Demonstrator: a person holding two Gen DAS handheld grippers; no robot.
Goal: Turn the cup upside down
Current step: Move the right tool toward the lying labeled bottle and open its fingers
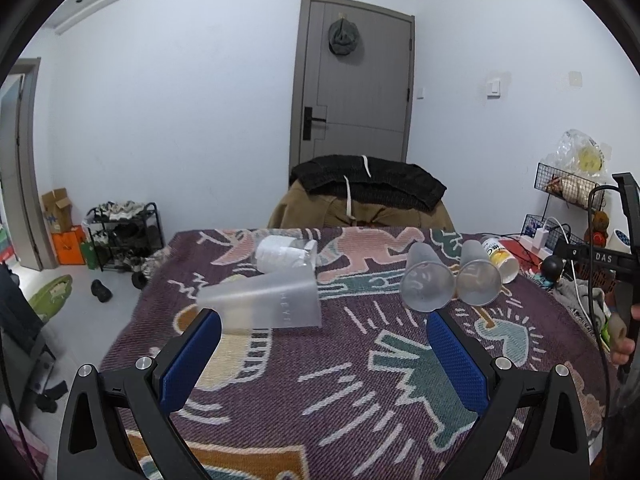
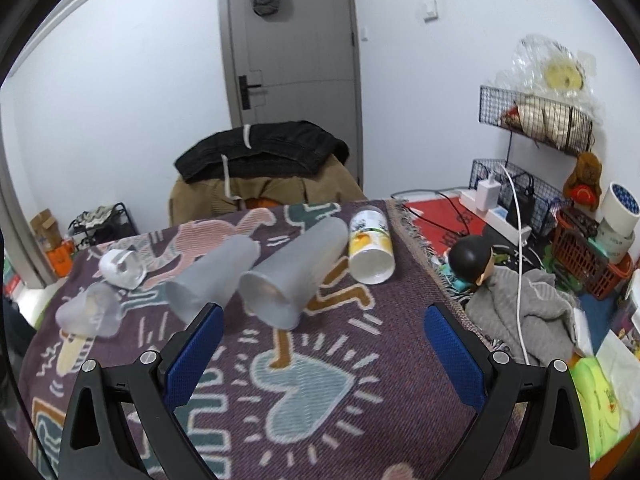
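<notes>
Several cups lie on their sides on a patterned purple blanket [image 1: 360, 380]. In the left wrist view a frosted cup [image 1: 268, 300] lies just ahead of my open left gripper [image 1: 324, 336], near its left finger. Two frosted cups [image 1: 428, 284] [image 1: 478, 276] lie mouth toward me at right. In the right wrist view the same two frosted cups [image 2: 216, 272] [image 2: 292, 272] lie ahead of my open, empty right gripper [image 2: 324, 332]. A white printed cup [image 2: 370, 246] lies beside them, and a small frosted cup [image 2: 90, 312] at far left.
A crumpled white cup [image 2: 122, 266] lies at the back left. A chair with dark clothes [image 1: 360, 196] stands behind the table. At right are a grey cloth [image 2: 520, 312], a doll head [image 2: 472, 256], cables and wire baskets [image 2: 536, 120].
</notes>
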